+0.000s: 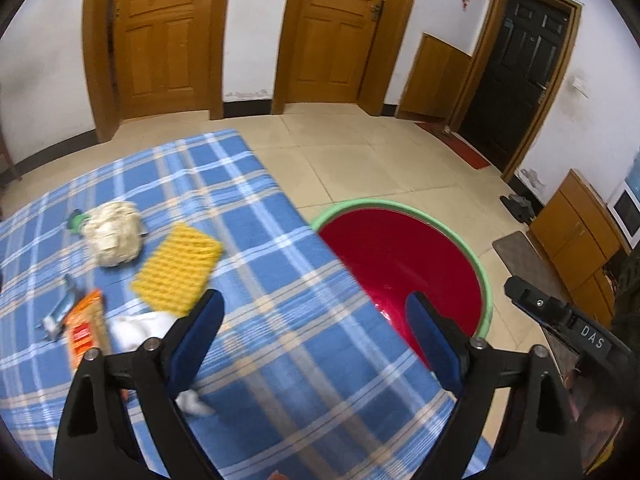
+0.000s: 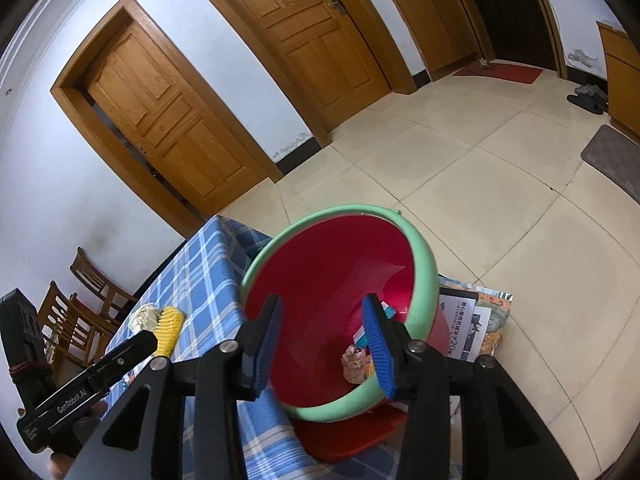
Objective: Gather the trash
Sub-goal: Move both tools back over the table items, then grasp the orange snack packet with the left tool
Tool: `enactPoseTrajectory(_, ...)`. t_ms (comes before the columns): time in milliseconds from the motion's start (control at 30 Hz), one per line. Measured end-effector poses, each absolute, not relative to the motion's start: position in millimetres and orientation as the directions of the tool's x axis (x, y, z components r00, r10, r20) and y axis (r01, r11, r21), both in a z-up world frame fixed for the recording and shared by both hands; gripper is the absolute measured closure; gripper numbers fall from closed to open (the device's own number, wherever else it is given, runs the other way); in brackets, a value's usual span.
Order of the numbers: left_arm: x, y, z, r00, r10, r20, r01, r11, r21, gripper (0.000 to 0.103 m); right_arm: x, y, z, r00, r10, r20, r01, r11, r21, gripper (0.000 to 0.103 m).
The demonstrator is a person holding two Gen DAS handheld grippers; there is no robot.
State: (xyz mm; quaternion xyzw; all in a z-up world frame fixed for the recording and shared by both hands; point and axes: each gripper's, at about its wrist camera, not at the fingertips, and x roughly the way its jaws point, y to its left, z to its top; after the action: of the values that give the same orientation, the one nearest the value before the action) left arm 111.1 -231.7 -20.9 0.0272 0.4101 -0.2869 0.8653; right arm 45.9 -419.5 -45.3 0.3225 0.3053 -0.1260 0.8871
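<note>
Both the left gripper and the right gripper are wide open and hold nothing, the trash still lies on the checked tablecloth beside the red basin, so a careless sweep could push the yellow sponge to the floor.

Black left gripper with blue-padded fingers spread wide, holding nothing. Black right gripper with blue ribbed pads likewise parted, empty, angled downward.
</note>
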Motion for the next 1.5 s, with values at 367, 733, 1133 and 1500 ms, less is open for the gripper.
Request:
enactPoseTrajectory(367,119.4,-164.6,-23.9,0.542,-0.396,-0.741,0.384,0.901,-0.201,0.032,50.2,-396.0,-32.4,0.791,0.000,-0.612,0.376,0.789,0.486,0.055)
enactPoseTrajectory(733,130.9,-110.2,-42.3,0.568,-0.260,-0.781,0.230,0.961,-0.153,0.037,55.8,-378.7,-30.5,0.785,0.020,-0.619,0.348,0.812,0.469,0.053)
enactPoseTrajectory(1133,152.4,-91.8,-77.2,0.515,-0.209,-0.831,0.137,0.977,-0.160,0.048,60.6,-371.8,-35.4,0.769,0.025,-0.639,0.351,0.819,0.454,0.053)
enactPoseTrajectory(1500,153.8,-89.9,-87.0,0.517,-0.214,-0.829,0.139,0.976,-0.165,0.059,63.2,-366.7,-39.8,0.759,0.040,-0.650,0.345,0.822,0.453,0.053)
